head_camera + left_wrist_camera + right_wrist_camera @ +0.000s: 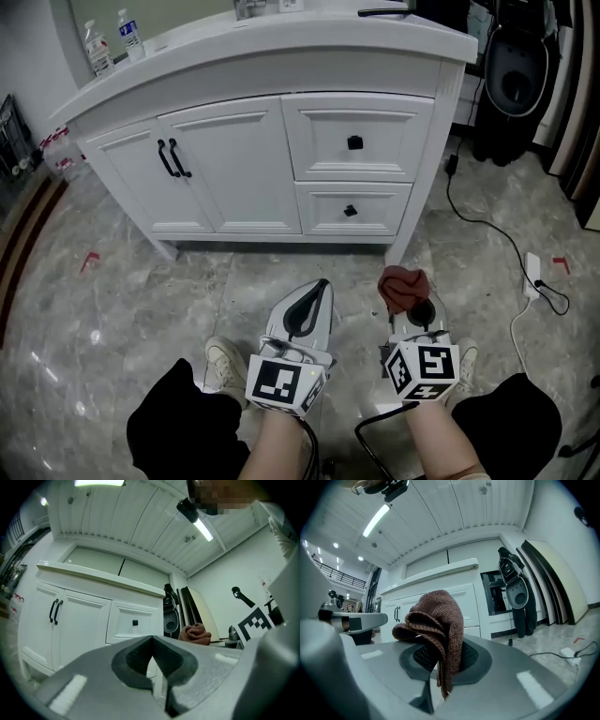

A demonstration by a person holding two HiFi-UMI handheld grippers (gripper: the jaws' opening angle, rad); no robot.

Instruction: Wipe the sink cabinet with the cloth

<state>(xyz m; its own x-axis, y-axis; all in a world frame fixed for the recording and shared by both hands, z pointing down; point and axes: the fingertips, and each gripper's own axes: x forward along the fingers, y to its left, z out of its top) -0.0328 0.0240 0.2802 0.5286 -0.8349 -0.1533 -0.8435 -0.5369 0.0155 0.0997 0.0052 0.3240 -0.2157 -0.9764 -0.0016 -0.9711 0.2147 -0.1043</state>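
A white sink cabinet [272,150] stands ahead, with two doors on the left and two drawers on the right, all with black handles. My right gripper [410,302] is shut on a reddish-brown knitted cloth [401,286], bunched above its jaws; in the right gripper view the cloth [436,625] folds over the jaw tips. My left gripper [309,300] is shut and holds nothing, its jaw tips meeting in the left gripper view [153,653]. Both grippers hover low over the floor, short of the cabinet [93,616]. The cloth [196,633] also shows from the left gripper.
Two water bottles [112,42] stand on the countertop's left end. A black vacuum-like appliance [511,80] stands right of the cabinet. A black cable [478,225] and a white power strip [532,274] lie on the marble floor at right. My shoes [225,361] show below.
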